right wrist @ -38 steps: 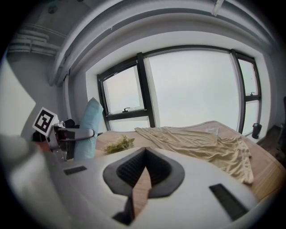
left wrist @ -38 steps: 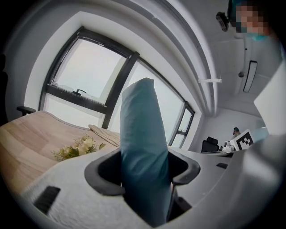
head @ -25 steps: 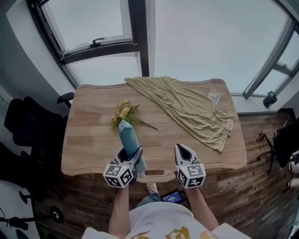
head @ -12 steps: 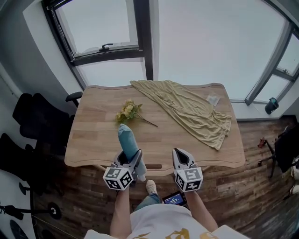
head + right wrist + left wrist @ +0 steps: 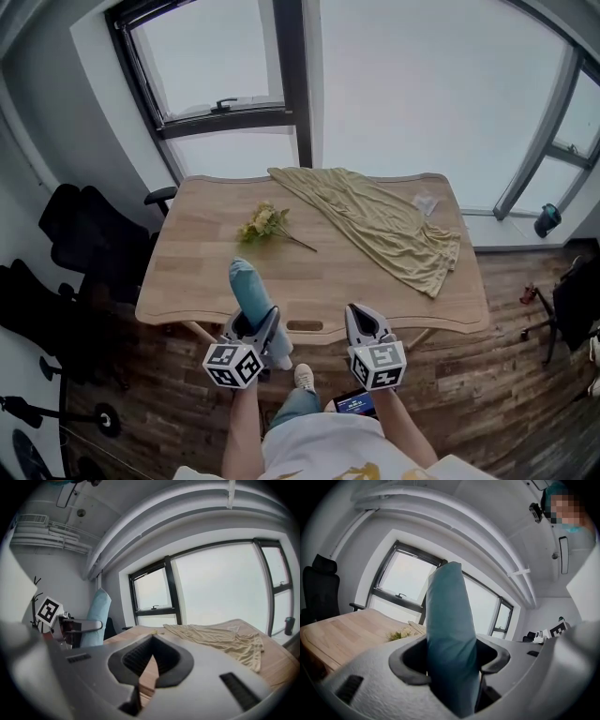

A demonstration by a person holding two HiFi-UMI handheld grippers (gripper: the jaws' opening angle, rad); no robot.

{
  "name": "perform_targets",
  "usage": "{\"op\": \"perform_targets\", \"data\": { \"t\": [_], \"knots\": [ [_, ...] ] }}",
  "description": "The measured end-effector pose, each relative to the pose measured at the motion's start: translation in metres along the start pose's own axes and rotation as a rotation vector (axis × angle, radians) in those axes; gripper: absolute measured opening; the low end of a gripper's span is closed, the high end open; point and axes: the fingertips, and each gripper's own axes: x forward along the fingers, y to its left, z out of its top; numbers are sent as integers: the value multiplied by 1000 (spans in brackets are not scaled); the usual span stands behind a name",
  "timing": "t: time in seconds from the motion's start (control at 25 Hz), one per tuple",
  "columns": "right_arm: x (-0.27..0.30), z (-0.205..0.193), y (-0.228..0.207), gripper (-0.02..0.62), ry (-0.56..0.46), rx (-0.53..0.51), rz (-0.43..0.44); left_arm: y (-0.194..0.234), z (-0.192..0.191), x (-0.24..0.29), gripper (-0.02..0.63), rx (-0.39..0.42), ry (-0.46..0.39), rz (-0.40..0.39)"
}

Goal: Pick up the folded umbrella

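Note:
The folded umbrella (image 5: 249,291) is a teal, sleeve-like bundle. My left gripper (image 5: 251,323) is shut on its lower part and holds it in the air, tilted up and forward over the front edge of the wooden table (image 5: 187,281). In the left gripper view the umbrella (image 5: 447,634) fills the space between the jaws and sticks up past them. My right gripper (image 5: 361,319) hangs beside it, just in front of the table edge, shut and empty. The right gripper view shows the umbrella (image 5: 96,620) at its left.
A beige cloth (image 5: 384,225) lies spread over the table's back right. A small bunch of yellow flowers (image 5: 262,223) lies at the back middle. A black office chair (image 5: 84,244) stands left of the table. Large windows rise behind it.
Both grippers have drawn back from over the table to its front edge and risen a little. The umbrella came along in the left gripper.

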Motion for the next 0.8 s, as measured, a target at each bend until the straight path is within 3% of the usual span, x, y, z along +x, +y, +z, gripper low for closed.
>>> {"op": "perform_targets", "data": {
  "t": [0.8],
  "knots": [
    [-20, 2, 9, 11, 0, -27, -6, -27, 6, -15, 279, 25, -34, -49]
  ]
}}
